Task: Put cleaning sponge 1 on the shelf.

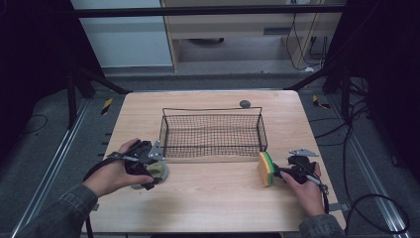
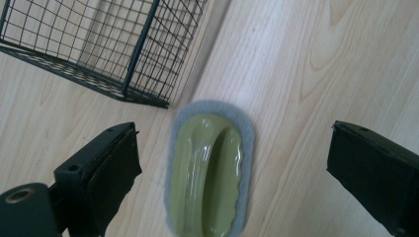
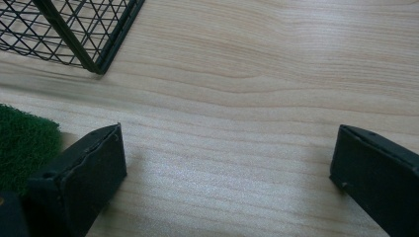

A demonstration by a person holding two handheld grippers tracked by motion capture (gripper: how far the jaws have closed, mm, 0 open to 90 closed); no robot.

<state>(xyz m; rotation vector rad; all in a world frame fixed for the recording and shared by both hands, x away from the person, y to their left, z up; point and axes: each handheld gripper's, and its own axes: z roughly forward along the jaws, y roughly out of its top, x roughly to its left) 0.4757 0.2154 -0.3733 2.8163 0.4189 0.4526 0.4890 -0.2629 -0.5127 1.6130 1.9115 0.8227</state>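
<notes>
At the near edge of the wooden table, two sleeved forearms enter from below, each hand carrying a gripper.

Left gripper: jaws spread wide, nothing between the pads. It hangs above a green-handled scrubber with a grey felt pad, which lies flat on the wood directly between the jaws, with bare wood on both sides of it. In the high view the scrubber sits just off the near left corner of the basket, close to it but apart.

Right gripper: jaws wide, bare wood between them. A yellow sponge with a green scouring face stands on edge just beside its left jaw; whether jaw and sponge touch cannot be told. The green face shows at the left margin of the right gripper view.

Between the two items: an open strip of tabletop along the near side.

Farther back: black wire mesh basket, rectangular, at table centre. Its near right corner lies near the sponge, apart from it.

Far edge: small dark round object behind the basket.
</notes>
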